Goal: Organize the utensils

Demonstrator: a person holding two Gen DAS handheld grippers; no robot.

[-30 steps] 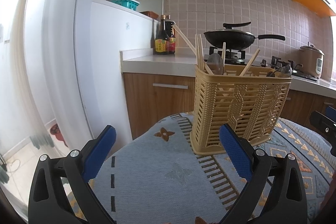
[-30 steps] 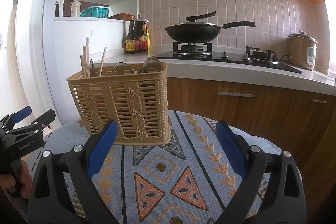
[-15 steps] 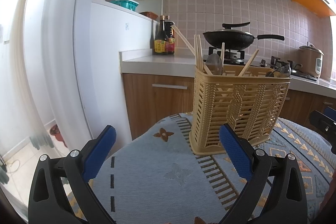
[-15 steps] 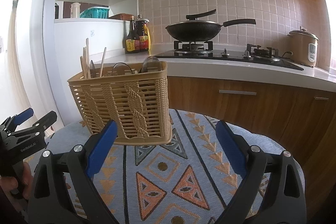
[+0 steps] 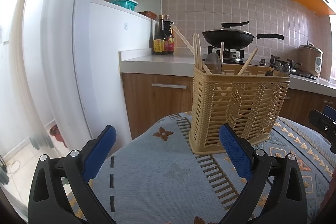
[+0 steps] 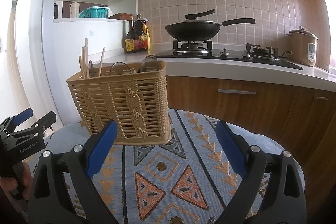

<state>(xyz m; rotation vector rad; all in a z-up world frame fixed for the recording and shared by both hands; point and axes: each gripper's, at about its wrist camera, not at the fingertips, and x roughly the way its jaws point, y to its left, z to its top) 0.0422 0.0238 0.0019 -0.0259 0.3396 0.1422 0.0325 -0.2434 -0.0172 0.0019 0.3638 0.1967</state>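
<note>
Left gripper (image 5: 167,141) open, empty, low over patterned cloth (image 5: 151,173). Woven utensil basket (image 5: 237,106) upright on cloth, just ahead and right of its fingers; chopsticks (image 5: 197,49) at left end, spoons (image 5: 213,60) further right. Right gripper (image 6: 166,135) open, empty, basket ahead-left. Wok (image 6: 193,29) on stove behind.

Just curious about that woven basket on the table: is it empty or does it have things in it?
Not empty. The basket holds chopsticks and spoons, their tops poking above its rim.
</note>
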